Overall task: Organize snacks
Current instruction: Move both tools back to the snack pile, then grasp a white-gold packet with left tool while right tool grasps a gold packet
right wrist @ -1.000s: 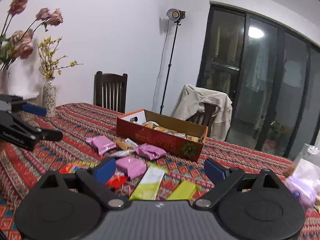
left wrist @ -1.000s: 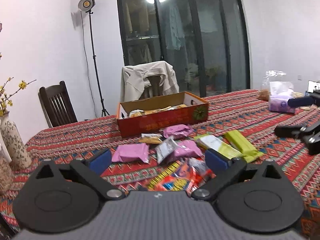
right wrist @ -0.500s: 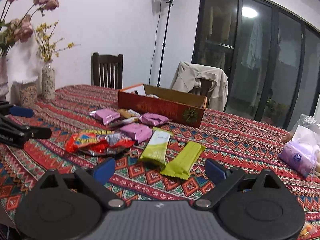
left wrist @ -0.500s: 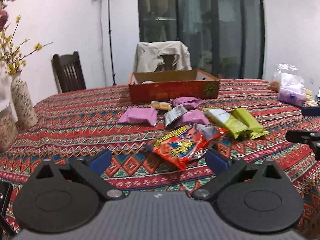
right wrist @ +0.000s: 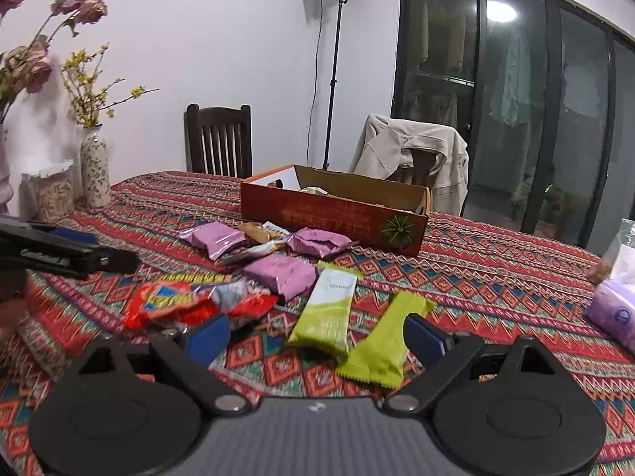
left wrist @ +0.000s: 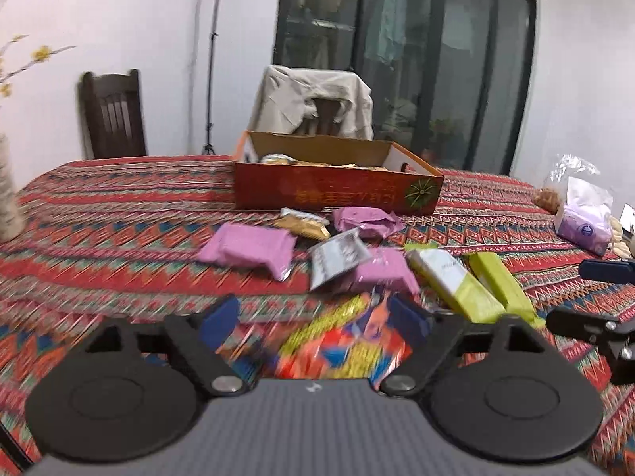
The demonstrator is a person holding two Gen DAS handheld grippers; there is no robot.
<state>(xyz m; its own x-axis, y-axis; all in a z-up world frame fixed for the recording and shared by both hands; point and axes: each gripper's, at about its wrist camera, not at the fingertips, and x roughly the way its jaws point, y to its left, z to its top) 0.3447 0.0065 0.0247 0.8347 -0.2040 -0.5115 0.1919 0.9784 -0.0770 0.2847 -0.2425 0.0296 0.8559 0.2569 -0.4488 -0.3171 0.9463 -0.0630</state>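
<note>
Left wrist view: the left gripper point(left wrist: 313, 319) has dropped low over the table point(left wrist: 119, 214) since a moment ago and now straddles the red-and-yellow snack bag point(left wrist: 341, 345), which sat well ahead of it half a second back. Its jaws are closing, the bag between them; the frame is smeared, so pad contact cannot be confirmed, probably not pressing yet. Right wrist view: the right gripper point(right wrist: 315, 335) has also come down and forward, jaws narrowing a little but wide, nothing held; the green wrapper point(right wrist: 383, 343) lies just by its right finger, with the pale green bar point(right wrist: 327, 307) between the fingers further out. Purple packets point(right wrist: 279, 273) and small tan and silver packs lie loose in front of the cardboard box point(right wrist: 337, 216), which already holds some snacks at the far side of the pile.

Meaning for the task: the hands have gone from hovering to committing, left on the red bag, right likely on a green pack. Most snacks are not yet boxed, so sorting looks early.
</note>
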